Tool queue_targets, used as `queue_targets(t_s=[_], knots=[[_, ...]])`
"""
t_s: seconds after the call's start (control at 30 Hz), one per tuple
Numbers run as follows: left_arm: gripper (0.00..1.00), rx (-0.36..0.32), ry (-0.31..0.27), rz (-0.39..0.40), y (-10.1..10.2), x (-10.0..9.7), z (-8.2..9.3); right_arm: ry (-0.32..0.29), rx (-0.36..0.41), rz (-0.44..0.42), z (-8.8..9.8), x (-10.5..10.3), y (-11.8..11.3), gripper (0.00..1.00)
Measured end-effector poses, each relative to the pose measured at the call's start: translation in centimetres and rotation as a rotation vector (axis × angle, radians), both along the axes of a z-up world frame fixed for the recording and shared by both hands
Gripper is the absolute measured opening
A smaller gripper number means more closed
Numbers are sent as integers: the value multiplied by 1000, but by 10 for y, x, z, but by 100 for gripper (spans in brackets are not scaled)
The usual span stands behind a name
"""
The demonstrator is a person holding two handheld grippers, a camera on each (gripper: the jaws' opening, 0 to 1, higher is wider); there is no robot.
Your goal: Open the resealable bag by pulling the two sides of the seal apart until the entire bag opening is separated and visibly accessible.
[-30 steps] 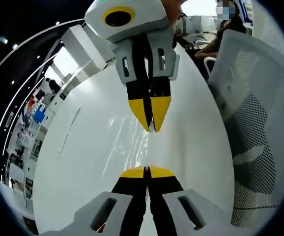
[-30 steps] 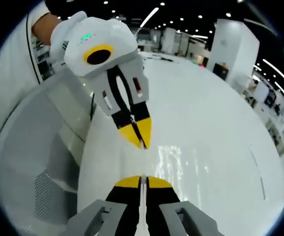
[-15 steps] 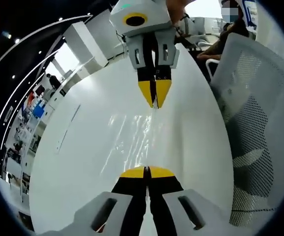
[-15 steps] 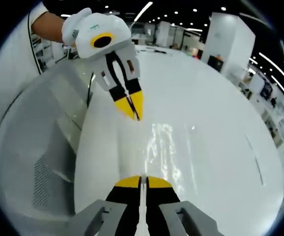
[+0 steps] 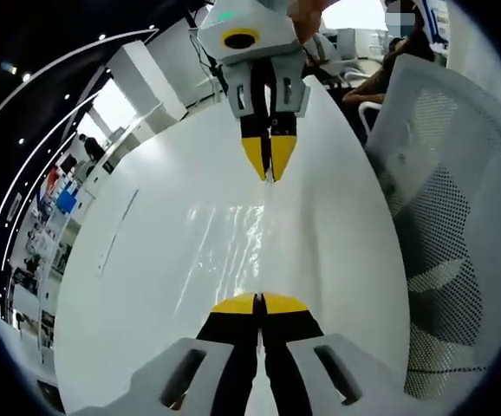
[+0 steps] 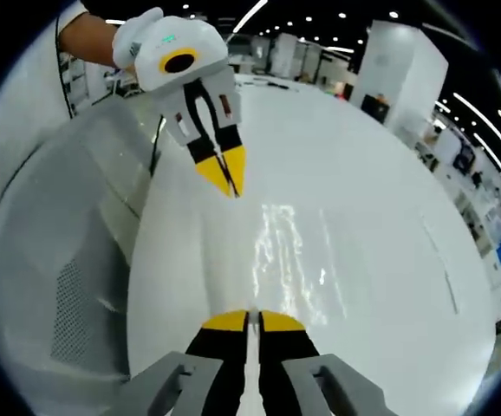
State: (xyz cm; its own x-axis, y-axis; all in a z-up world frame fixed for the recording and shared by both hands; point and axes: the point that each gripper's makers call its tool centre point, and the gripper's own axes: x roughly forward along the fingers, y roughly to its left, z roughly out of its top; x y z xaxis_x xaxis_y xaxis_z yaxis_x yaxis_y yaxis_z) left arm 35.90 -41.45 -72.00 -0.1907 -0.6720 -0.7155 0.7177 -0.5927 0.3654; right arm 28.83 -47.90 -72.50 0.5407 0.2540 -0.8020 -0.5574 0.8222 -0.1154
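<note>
left hand-held gripper (image 5: 259, 303) and right hand-held gripper (image 6: 249, 321) tip-facing, well apart, jaws closed

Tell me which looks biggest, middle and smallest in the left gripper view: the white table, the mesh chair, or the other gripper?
1. White table: largest.
2. Mesh chair: next, though it sits nearer the camera, so that inflates it.
3. Right gripper: smallest, fingers pinched on the clear bag.

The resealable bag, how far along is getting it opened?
Done: both grippers have shut their fingers on opposite sides of the clear bag, the left gripper near, the right gripper far, above the white table. In hand: the film is stretched between them. Left: whether the seal has parted along the whole opening cannot be told; the plastic shows only as glare.
</note>
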Motion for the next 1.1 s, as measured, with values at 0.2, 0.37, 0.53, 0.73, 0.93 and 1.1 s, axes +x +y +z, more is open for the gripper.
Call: queue_targets(t_s=[0.2,0.37,0.53,0.73,0.93,1.1], knots=[[0,-20,-3,-4,-2,0,1,-10,120,-56,12,6,11,4],[0,-27,-18,-21,-4,-3,2,-33,153,-49,26,16,20,5],[0,-36,-43,-40,-5,-3,0,-62,154,-63,33,29,18,3],[0,-41,-30,-35,-5,-6,2,6,158,-66,15,30,22,4],[0,-55,2,-7,-7,-5,8,37,182,-64,11,30,28,4],[0,-58,-19,-17,-6,-3,6,23,200,-64,17,32,30,4]])
